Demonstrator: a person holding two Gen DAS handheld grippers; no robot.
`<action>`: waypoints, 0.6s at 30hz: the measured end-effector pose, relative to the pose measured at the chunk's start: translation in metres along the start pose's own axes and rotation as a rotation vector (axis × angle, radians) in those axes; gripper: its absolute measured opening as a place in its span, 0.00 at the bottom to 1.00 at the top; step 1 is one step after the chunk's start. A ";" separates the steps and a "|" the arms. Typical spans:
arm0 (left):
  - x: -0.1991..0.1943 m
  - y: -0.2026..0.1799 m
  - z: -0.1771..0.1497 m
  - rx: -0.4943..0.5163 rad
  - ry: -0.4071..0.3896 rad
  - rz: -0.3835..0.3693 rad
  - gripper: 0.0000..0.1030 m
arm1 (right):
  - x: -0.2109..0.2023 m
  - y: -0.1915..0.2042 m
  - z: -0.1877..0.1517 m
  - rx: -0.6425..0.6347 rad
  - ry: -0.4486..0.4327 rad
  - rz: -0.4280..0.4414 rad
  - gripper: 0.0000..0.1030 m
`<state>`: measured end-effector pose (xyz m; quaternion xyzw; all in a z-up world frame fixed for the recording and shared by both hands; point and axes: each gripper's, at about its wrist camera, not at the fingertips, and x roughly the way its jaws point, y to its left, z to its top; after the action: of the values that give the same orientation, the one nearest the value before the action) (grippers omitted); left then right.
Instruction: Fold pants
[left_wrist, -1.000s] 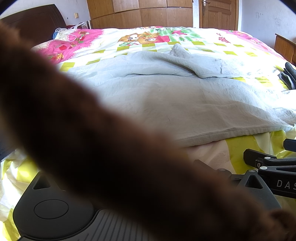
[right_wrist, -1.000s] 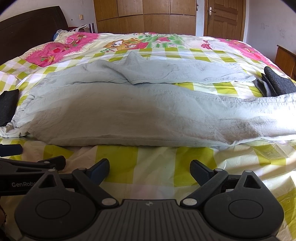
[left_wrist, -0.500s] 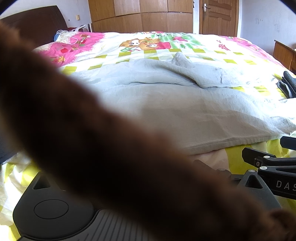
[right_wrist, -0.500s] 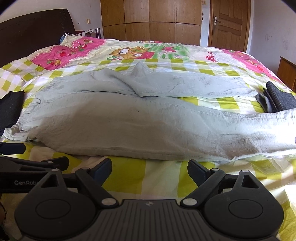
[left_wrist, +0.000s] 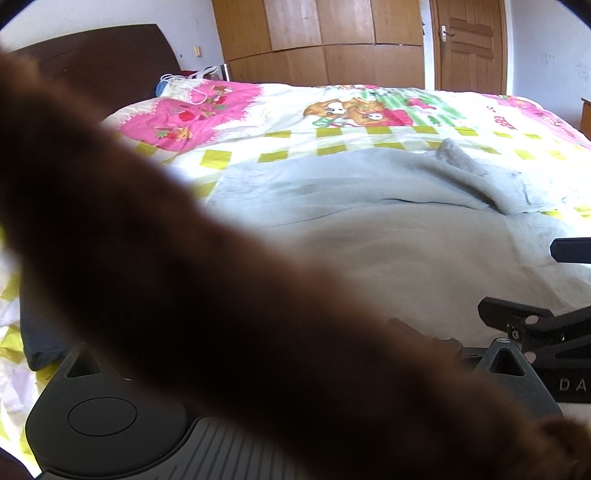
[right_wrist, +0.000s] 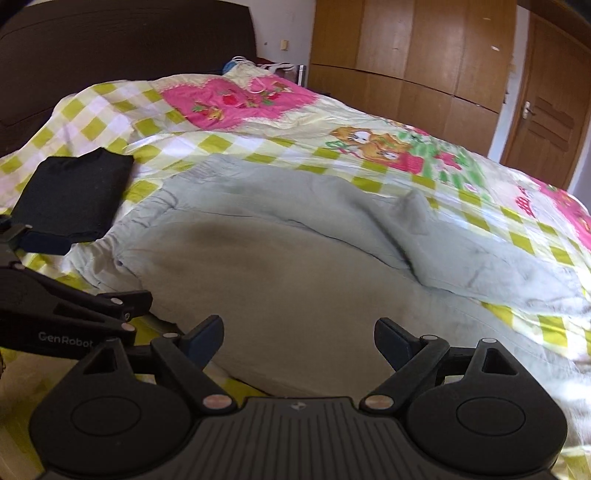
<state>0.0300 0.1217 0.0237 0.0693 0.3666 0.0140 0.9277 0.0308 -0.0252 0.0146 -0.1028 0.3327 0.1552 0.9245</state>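
Looking along the left gripper, a blurred brown sleeve hides its jaws, so I cannot tell their gap, while the right view shows the right gripper spread wide just short of the grey pants lying flat on the bed, so bite the near hem fully before lifting.

Left gripper jaws behind a blurred brown sleeve.

A blurred brown sleeve blocks most of the left wrist view. The pale grey pants cover the near middle of the bed. A folded black garment occupies the left side; the far quilt lies open.
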 end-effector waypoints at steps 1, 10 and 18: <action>0.005 0.007 0.000 -0.009 0.004 0.011 1.00 | 0.005 0.007 0.003 -0.015 0.006 0.017 0.98; 0.043 0.053 -0.004 -0.045 0.065 0.072 1.00 | 0.049 0.053 0.020 -0.117 0.068 0.114 0.95; 0.058 0.074 -0.012 -0.055 0.114 0.102 1.00 | 0.073 0.074 0.022 -0.132 0.126 0.180 0.91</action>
<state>0.0663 0.2004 -0.0140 0.0615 0.4143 0.0751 0.9050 0.0703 0.0660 -0.0223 -0.1427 0.3870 0.2523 0.8753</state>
